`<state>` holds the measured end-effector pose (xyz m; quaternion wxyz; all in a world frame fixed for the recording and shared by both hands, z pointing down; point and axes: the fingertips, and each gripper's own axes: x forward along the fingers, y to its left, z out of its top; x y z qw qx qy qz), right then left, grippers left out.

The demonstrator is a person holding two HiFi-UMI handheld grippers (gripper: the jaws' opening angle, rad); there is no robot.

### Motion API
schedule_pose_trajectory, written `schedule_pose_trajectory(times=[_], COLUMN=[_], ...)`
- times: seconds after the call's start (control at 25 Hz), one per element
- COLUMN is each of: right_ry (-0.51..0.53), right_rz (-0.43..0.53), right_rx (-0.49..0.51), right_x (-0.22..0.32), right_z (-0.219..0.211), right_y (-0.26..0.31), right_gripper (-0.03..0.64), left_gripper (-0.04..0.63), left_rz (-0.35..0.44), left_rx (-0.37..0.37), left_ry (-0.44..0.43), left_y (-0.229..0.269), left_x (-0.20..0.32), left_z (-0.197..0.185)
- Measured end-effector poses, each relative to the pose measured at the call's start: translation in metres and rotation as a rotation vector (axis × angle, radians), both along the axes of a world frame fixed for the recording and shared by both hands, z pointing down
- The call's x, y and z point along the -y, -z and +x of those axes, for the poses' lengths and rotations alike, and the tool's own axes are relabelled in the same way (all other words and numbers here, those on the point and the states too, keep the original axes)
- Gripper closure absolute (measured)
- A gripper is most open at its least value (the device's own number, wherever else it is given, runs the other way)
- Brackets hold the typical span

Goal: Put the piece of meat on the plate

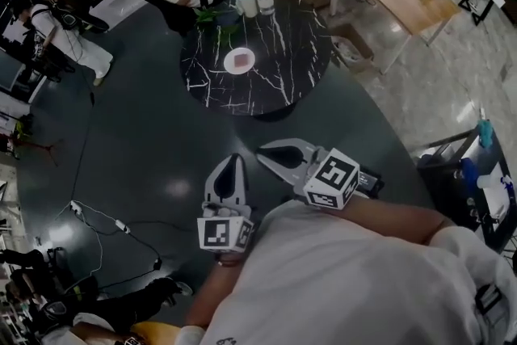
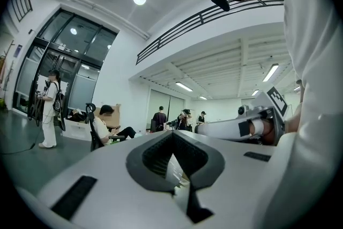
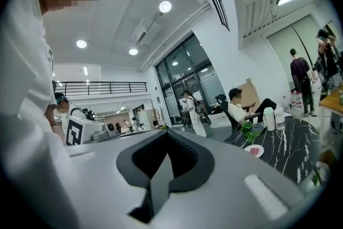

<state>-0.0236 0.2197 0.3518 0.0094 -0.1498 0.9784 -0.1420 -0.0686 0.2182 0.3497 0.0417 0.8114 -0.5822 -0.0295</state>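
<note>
**A:** Nothing left to do, then?

**B:** Very little, by my reckoning. The piece of meat point(image 1: 241, 59) already lay on the plate point(image 1: 227, 65), near the middle of the round counter point(image 1: 283, 52). That was at twelve o'clock from both tools and well apart from them.

**A:** And the tools themselves?

**B:** The left tool point(image 1: 231, 160) had its jaws drawn together with nothing between them. The right tool point(image 1: 263, 149) was the same, closed and empty. Both were held level, close to the person's body.

**A:** What was in the containers?

**B:** The plate held only the meat. Two bottles point(image 1: 246, 1) stood at the counter's far rim, at twelve o'clock from the plate, with a plant point(image 1: 216, 18) at eleven. What the bottles held I couldn't tell.
</note>
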Motion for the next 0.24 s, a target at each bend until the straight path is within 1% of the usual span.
schedule_pose_trajectory(times=[0.12,0.24], right_ry=[0.008,0.004], right_rz=[0.024,0.029], right_rx=[0.009,0.014], right_x=[-0.008,-0.015], right_z=[-0.011,-0.019], right_y=[0.0,-0.001], right_gripper=[0.615,0.615], left_gripper=[0.589,0.589], left_rz=[0.024,0.025], left_rx=[0.005,0.002], left_ry=[0.005,-0.003], left_y=[0.001,-0.001], left_x=[-0.005,-0.008], left_z=[-0.011,-0.019])
